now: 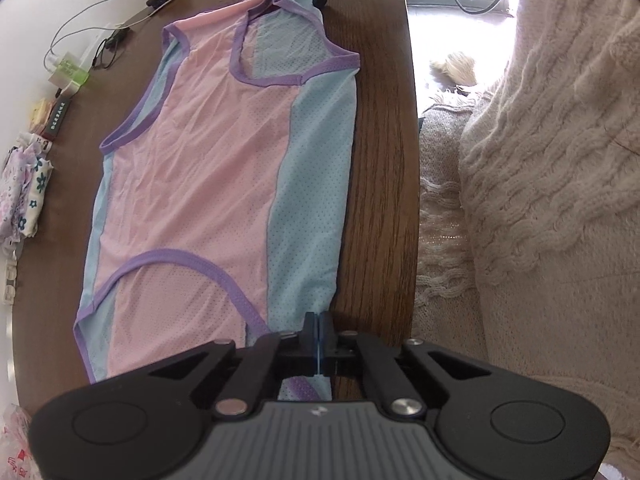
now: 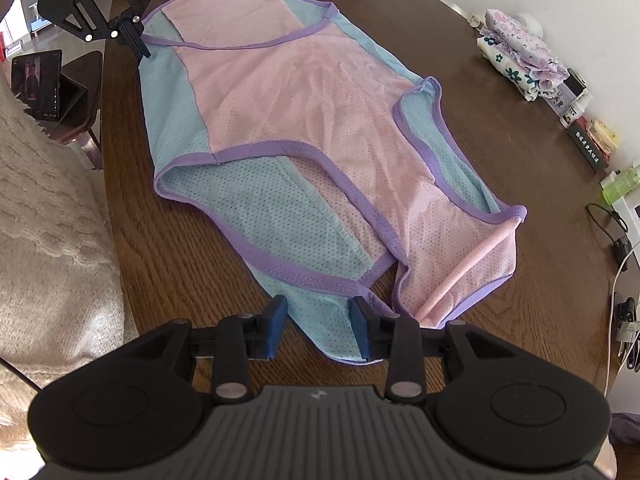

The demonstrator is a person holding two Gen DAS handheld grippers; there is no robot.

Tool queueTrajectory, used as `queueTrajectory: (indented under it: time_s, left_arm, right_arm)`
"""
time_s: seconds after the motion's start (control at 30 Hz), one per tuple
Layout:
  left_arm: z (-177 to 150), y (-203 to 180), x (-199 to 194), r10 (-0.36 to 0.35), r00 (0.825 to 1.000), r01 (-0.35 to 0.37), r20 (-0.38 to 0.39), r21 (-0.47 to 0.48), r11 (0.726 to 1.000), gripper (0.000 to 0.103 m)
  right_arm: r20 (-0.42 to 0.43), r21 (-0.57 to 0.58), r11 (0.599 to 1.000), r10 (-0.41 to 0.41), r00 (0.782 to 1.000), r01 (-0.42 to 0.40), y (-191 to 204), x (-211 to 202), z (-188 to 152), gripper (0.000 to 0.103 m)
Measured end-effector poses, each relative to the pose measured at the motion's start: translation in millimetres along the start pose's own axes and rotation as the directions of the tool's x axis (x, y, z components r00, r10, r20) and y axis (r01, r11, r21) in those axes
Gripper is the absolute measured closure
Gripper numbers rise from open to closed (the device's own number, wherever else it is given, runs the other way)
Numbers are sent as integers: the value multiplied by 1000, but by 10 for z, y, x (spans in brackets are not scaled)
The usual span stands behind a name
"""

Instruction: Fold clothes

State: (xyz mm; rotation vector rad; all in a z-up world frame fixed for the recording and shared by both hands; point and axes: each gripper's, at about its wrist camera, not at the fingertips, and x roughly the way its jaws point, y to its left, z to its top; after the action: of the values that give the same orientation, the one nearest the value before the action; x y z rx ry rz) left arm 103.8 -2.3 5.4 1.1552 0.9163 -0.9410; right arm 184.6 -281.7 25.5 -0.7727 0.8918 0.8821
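Our left gripper (image 1: 319, 334) is pressing its fingers (image 1: 309, 330) together on a blue corner of the tank top (image 1: 208, 168), right at the near edge of the garment. Our right gripper (image 2: 319, 330) is holding its fingers (image 2: 276, 330) apart, one on either side of a blue shoulder strap that is running between them without either pad clearly touching it.

From those two ends the pink, blue and purple-trimmed mesh tank top is lying stretched flat along the wooden counter (image 1: 376, 160), its blue side panel running close to the counter's edge. Beyond that edge a cream cable-knit blanket (image 1: 540, 160) is filling the side of the left view.

On the far side of the counter, well apart from the top, we are seeing a pile of folded floral cloth (image 2: 520, 64), a dark box (image 2: 588, 148), a green bottle (image 2: 618, 186) and white charger cables (image 1: 120, 4).
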Motion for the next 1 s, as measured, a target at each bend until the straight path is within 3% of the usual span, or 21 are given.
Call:
queueTrajectory:
  time_s: [0.17, 0.23, 0.33, 0.5, 0.63, 0.83, 1.0]
  left_arm:
    - [29, 39, 8, 3, 1000, -3, -9, -72, 997, 103]
    - [64, -30, -6, 81, 997, -79, 11, -96, 992, 103]
    - [91, -109, -37, 189, 981, -183, 36, -128, 975, 103]
    - [48, -84, -154, 279, 959, -266, 43, -199, 943, 103]
    - [10, -9, -250, 310, 950, -295, 33, -219, 930, 103]
    - [44, 413, -154, 388, 921, -376, 25, -201, 905, 103]
    - [83, 689, 47, 374, 928, -361, 14, -223, 905, 103]
  right_arm:
    - [-4, 16, 1000, 16, 1000, -16, -18, 3, -4, 72]
    - [-9, 1, 1000, 19, 1000, -19, 10, 0, 1, 94]
    - [-8, -22, 999, 23, 1000, -23, 55, -25, 12, 97]
    - [16, -35, 999, -15, 1000, 15, 66, -91, 32, 99]
    - [32, -33, 999, -34, 999, 35, 6, -142, 50, 100]
    - [89, -34, 992, -118, 989, 121, -273, -269, 220, 100]
    - [85, -6, 995, -95, 992, 95, -459, -150, 318, 99]
